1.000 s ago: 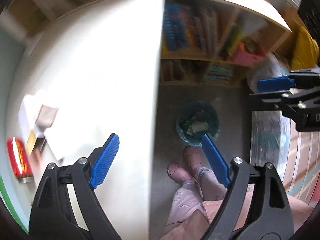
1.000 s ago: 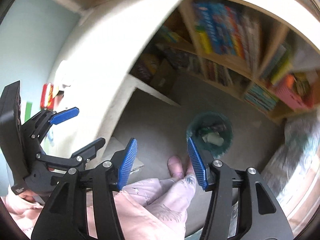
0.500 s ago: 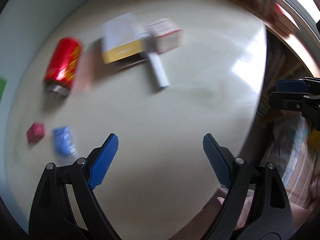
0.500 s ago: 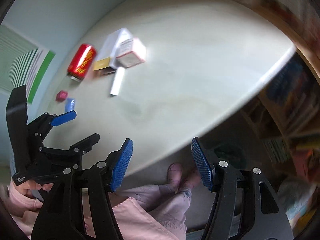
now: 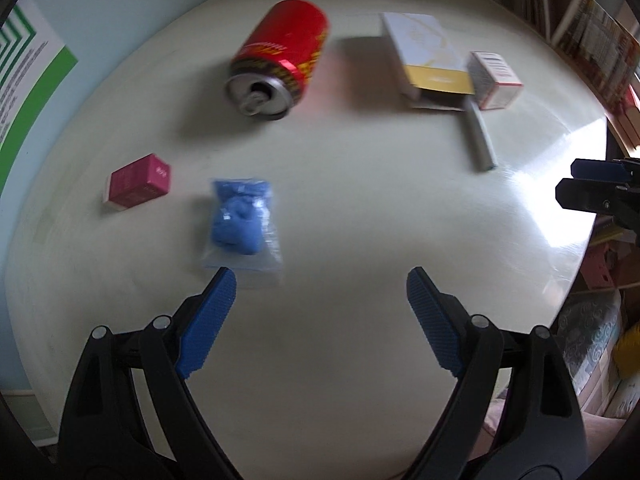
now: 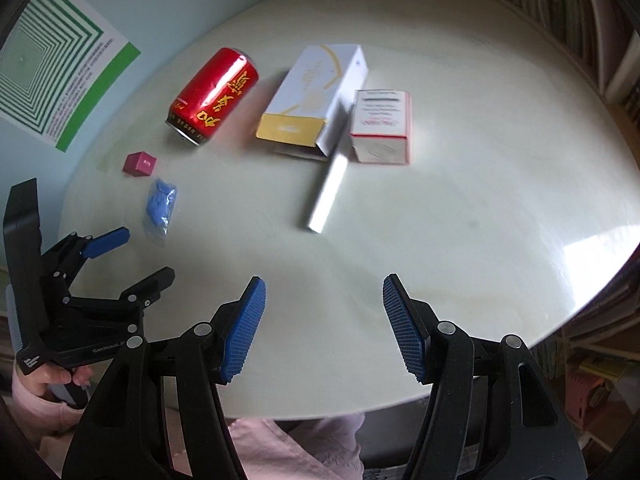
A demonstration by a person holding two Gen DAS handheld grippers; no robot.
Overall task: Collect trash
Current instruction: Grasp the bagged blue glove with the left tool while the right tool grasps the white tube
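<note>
Nearest, the left gripper [image 5: 316, 284] is held with its jaws spread wide and nothing between them, above the pale round table [image 5: 360, 240]. The right gripper [image 6: 320, 292] is likewise seen spread and empty over the table's near edge. Just beyond the left gripper's left fingertip, a clear bag of blue material [image 5: 240, 220] is found lying flat. A small magenta box [image 5: 138, 182] is set near it to the left. Farther off, a red can [image 5: 280, 56] is seen on its side. To its right, a white and gold carton [image 6: 316, 96], a silver tube [image 6: 330, 188] and a red-edged white box [image 6: 382, 126] are grouped closely together.
</note>
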